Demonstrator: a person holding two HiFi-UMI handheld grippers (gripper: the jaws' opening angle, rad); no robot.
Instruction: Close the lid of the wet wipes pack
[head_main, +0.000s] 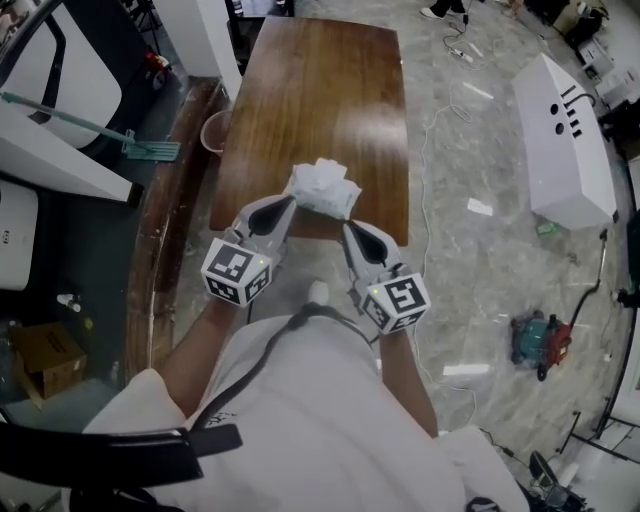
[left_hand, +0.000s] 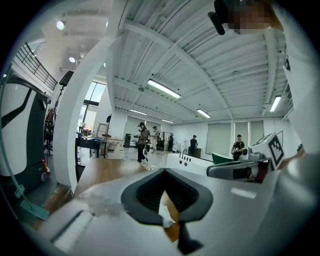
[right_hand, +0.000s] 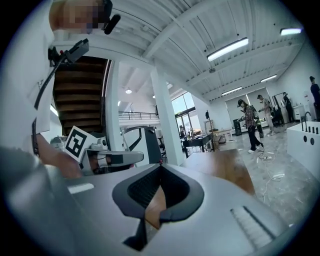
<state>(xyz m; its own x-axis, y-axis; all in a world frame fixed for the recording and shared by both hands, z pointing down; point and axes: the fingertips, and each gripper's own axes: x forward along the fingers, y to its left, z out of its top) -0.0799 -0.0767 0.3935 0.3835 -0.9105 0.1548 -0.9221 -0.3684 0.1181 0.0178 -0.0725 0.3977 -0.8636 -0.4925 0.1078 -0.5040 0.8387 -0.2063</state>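
Both tongs were clenched with nothing held. The left tongs (head_main: 290, 203) had its tips pressed together, and so did the right tongs (head_main: 349, 229), with only bare wood showing through the gap below its tips. The wet wipes pack (head_main: 322, 187), white and rumpled, lay just ahead of the two, between their tips and nearer the left one, at the near edge of the wooden surface (head_main: 320, 90). Whether the left tip touched it could not be told, and its lid could not be made out from above. The step looked like the approach, with the closing not yet done. Next, one shut tip would need to come over the flap and press it flat while the other braced the pack against sliding.
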